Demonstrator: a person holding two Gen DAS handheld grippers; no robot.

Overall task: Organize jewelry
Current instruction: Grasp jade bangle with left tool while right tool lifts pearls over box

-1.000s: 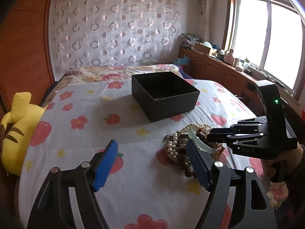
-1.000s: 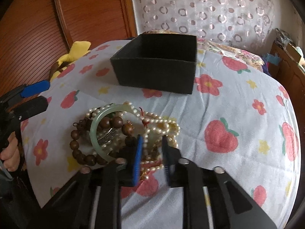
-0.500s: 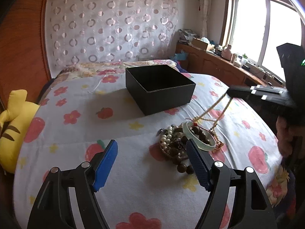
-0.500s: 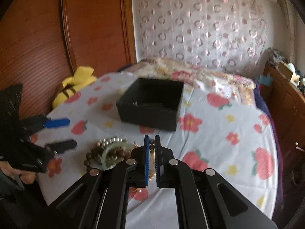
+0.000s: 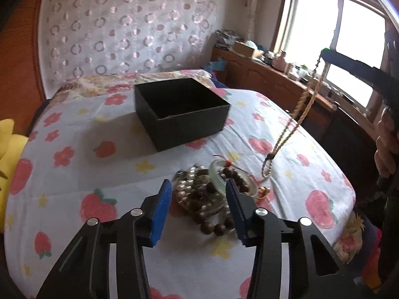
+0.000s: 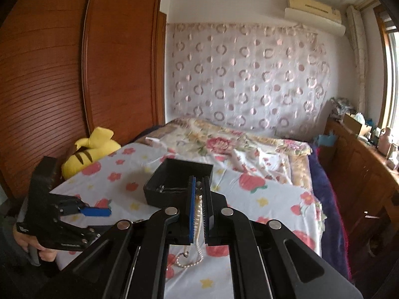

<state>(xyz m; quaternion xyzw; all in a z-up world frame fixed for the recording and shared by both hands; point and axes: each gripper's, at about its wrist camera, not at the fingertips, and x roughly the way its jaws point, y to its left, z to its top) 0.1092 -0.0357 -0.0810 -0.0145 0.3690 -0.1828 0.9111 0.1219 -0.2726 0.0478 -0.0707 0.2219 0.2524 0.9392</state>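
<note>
my right gripper (image 6: 198, 208) clamps pearl necklace (image 5: 296, 122), lifted; black box (image 5: 182, 109) at 12 o'clock; left gripper (image 5: 197, 206) wide open, empty; jewelry pile (image 5: 212, 194) remains.

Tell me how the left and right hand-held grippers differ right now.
The left hand-held gripper is open and holds nothing, low over the jewelry pile on the bed. The right hand-held gripper is shut on a pearl necklace, lifted high so the strand dangles. Both have blue-padded black fingers.
</note>
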